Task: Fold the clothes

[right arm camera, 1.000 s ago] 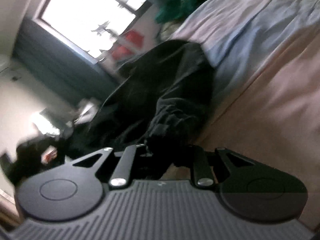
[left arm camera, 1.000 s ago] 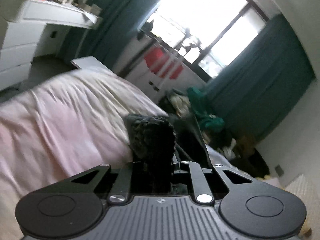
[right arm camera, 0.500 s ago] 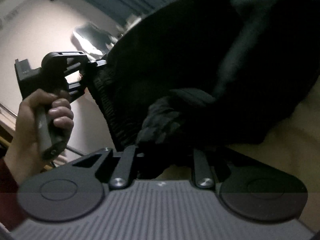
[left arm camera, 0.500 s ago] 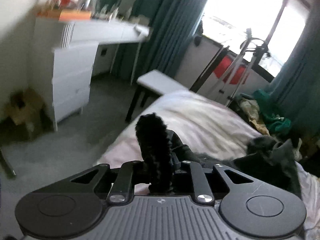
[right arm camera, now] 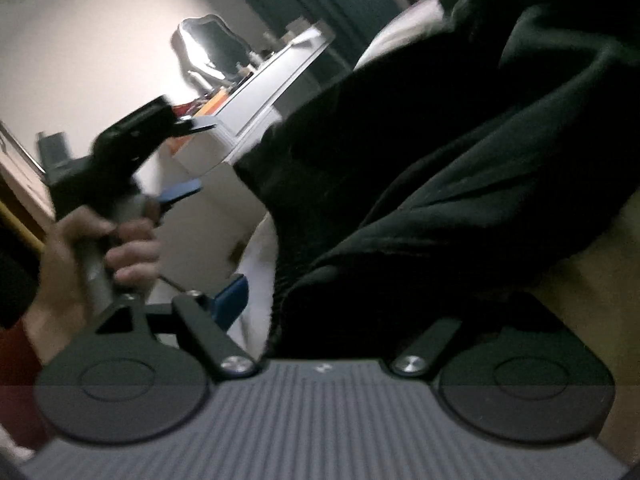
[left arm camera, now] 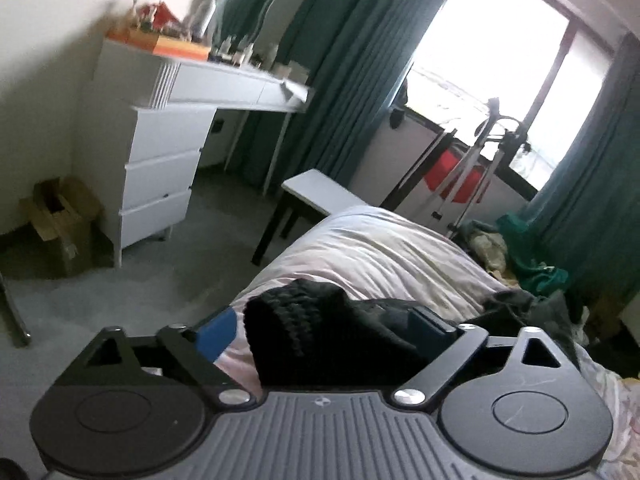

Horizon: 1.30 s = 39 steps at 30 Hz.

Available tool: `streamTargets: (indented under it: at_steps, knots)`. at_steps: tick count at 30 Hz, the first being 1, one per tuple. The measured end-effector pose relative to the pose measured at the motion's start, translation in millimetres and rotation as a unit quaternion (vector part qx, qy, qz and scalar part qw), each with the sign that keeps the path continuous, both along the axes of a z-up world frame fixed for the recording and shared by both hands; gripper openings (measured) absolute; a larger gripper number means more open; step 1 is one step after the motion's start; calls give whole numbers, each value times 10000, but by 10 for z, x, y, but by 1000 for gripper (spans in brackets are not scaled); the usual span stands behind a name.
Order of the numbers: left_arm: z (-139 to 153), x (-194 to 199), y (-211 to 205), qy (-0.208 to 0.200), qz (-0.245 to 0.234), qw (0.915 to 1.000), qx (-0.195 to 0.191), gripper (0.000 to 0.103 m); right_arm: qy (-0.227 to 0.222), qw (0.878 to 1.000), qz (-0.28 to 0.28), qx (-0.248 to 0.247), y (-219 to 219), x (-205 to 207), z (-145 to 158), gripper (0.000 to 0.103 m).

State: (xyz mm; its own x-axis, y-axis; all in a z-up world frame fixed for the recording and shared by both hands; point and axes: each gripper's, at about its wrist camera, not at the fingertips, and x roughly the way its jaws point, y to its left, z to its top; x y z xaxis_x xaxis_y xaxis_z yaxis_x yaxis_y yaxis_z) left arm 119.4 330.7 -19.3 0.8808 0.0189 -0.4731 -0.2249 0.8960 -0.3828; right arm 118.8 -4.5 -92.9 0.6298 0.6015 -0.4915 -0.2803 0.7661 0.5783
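Blue-padded jaws on both grippers are spread wide, nothing clamped. Left gripper [left arm camera: 320, 330] and right gripper [right arm camera: 344, 304] each have the black knit garment [left arm camera: 320, 336] lying loose between their fingers, draped over the pale bed [left arm camera: 384, 252].

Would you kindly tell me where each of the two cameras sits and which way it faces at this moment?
Left wrist: on the left gripper, looking over the black garment and bed towards the white dresser and window; both open fingers show.
Right wrist: on the right gripper, facing the garment close up; its blue finger and the person's left hand show.
Shared: garment, dresser, left gripper.
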Motion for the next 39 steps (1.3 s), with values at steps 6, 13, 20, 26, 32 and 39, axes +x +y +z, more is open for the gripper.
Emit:
streamTargets:
  at_steps: [6, 13, 20, 26, 32, 39]
  knots:
    - [208, -613, -667, -464, -514, 9976, -93, 95, -506, 9970, -256, -522, -504, -182, 325, 85]
    - [197, -973, -1773, -626, -1211, 9904, 220, 95, -1179, 9849, -703, -1056, -1242, -321, 725, 85]
    - [158, -1011, -2584, -877, -1652, 9801, 665, 95, -1841, 9634, -1143, -1580, -1980, -460, 1125, 85]
    - [-253, -755, -2714, -847, -1692, 9770, 982, 96, -2031, 9502, -1718, -1625, -2362, -238, 935, 85]
    - [-548, -561, -2717, -546, -1475, 9817, 1077, 96, -1957, 9471, -2009, -1559, -2468, -69, 716, 85]
    - [-680, -479, -2862, -425, -1737, 9771, 1154, 97, -1727, 9507, -2092, -1505, -2513, 96, 629, 85]
